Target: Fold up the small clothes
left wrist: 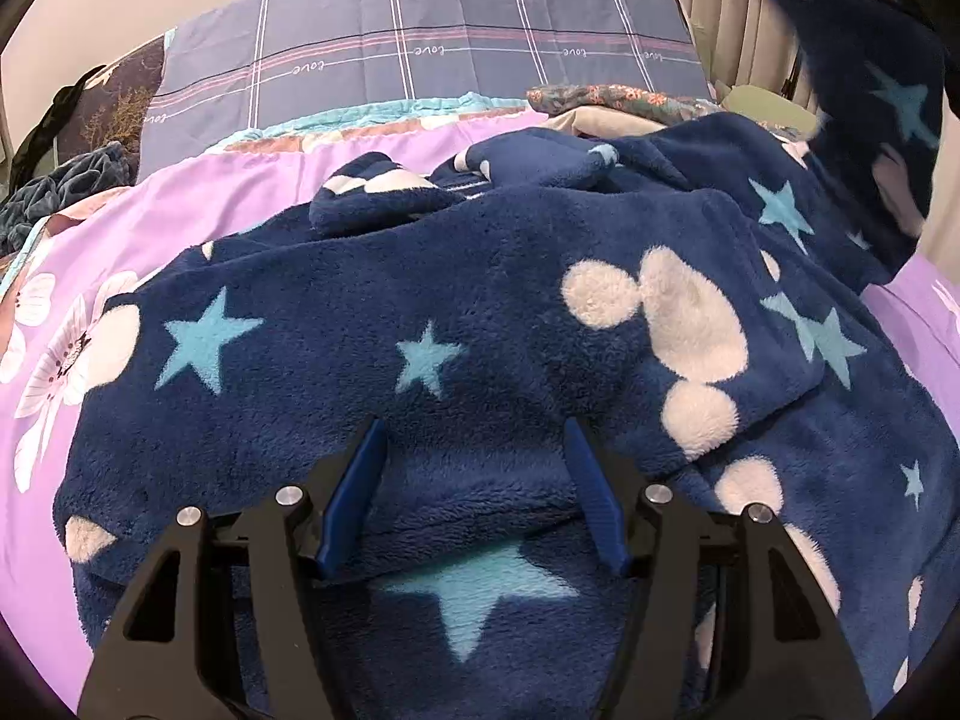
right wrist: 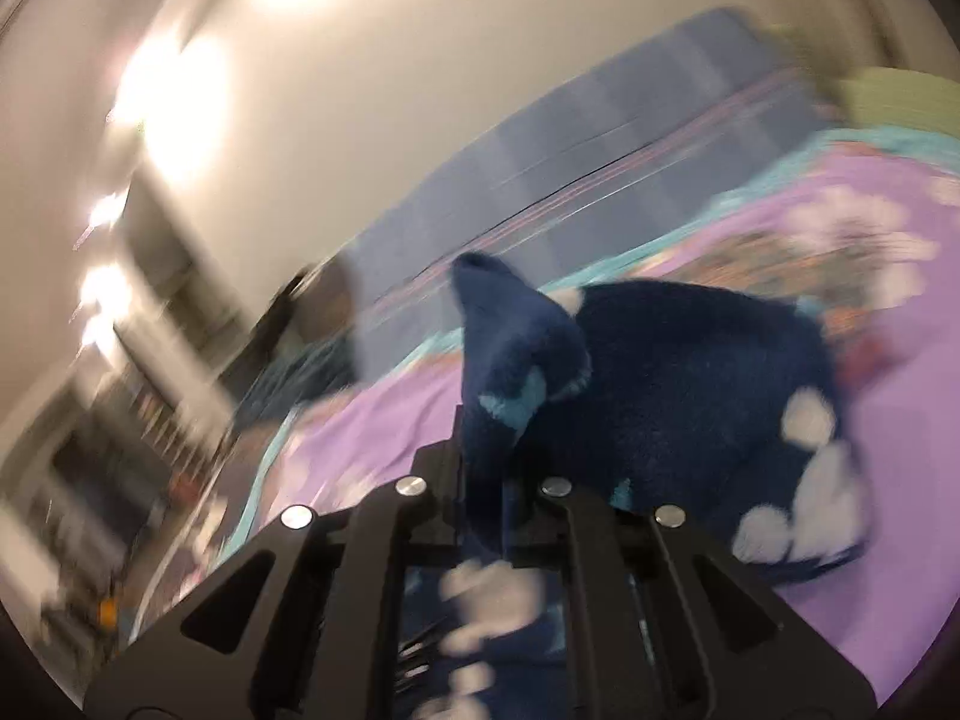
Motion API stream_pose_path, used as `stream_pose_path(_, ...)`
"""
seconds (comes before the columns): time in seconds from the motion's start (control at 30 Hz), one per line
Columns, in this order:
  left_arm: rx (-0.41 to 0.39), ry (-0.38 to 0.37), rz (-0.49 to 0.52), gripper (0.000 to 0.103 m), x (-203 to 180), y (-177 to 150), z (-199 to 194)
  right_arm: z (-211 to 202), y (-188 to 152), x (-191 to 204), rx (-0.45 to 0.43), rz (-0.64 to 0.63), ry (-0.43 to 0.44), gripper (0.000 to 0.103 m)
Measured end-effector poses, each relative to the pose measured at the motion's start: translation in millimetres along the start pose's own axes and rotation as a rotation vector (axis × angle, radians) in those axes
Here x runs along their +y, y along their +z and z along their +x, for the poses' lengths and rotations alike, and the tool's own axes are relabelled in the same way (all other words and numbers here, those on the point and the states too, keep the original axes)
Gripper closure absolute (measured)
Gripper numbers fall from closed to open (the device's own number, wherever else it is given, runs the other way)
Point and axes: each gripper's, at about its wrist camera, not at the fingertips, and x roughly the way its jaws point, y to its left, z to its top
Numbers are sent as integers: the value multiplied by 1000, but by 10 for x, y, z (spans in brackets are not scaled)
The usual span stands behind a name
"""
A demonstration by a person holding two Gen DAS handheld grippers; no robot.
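Note:
A dark blue fleece garment (left wrist: 480,300) with light blue stars and white spots lies spread on the purple floral bedsheet (left wrist: 198,198). My left gripper (left wrist: 474,438) is open, its blue fingertips (left wrist: 366,462) just over the near edge of the fleece, holding nothing. A part of the garment (left wrist: 870,90) is lifted high at the upper right. In the blurred right wrist view, my right gripper (right wrist: 489,480) is shut on a fold of the blue fleece (right wrist: 516,360) and holds it raised above the bed, with the rest of the garment (right wrist: 690,390) below.
A plaid blue-grey pillow (left wrist: 420,60) lies at the head of the bed against the wall. Dark bundled cloth (left wrist: 54,192) sits at the left edge. Floral fabric (left wrist: 618,97) lies behind the garment. Curtains (left wrist: 738,6) hang at right.

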Motion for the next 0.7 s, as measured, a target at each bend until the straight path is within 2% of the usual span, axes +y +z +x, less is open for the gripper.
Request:
stream_pose_path(0.07, -8, -10, -11, 40, 24, 1, -15, 307, -263, 145, 95, -44, 4, 95)
stream_pose_path(0.17, -30, -60, -57, 40, 119, -8, -67, 754, -719, 102, 264, -66, -65, 94)
stream_pose_path(0.2, -41, -82, -77, 40, 159, -12, -94, 805, -826, 85, 294, -63, -75, 94)
stream_pose_path(0.27, -76, -169, -134, 40, 266, -23, -178, 900, -1005, 25, 329, -68, -92, 92)
stream_pose_path(0.37, -88, -411, -262, 39, 414, -19, -248, 877, -1095, -24, 308, -86, -80, 91)
stream_pose_path(0.4, -84, -469, -305, 38, 431, -9, -245, 862, -1121, -6, 304, -91, -73, 88)
stream_pose_path(0.43, -73, -514, -349, 32, 427, 20, -224, 873, -1127, -16, 299, -97, -67, 88)
stream_pose_path(0.47, -58, -533, -367, 26, 400, 54, -201, 862, -1141, -11, 291, -104, -63, 88)
stream_pose_path(0.5, -44, -544, -374, 25, 333, 98, -176, 872, -1163, 4, 283, -116, -58, 86)
stream_pose_path(0.57, -35, -519, -362, 14, 236, 171, -138, 855, -1180, 34, 269, -133, -30, 75)
stream_pose_path(0.63, -22, -471, -345, 12, 144, 238, -78, 784, -1190, 88, 259, -167, 14, 54)
stream_pose_path(0.7, -2, -464, -359, 12, 155, 252, 2, 750, -1211, 158, 264, -205, 40, 48)
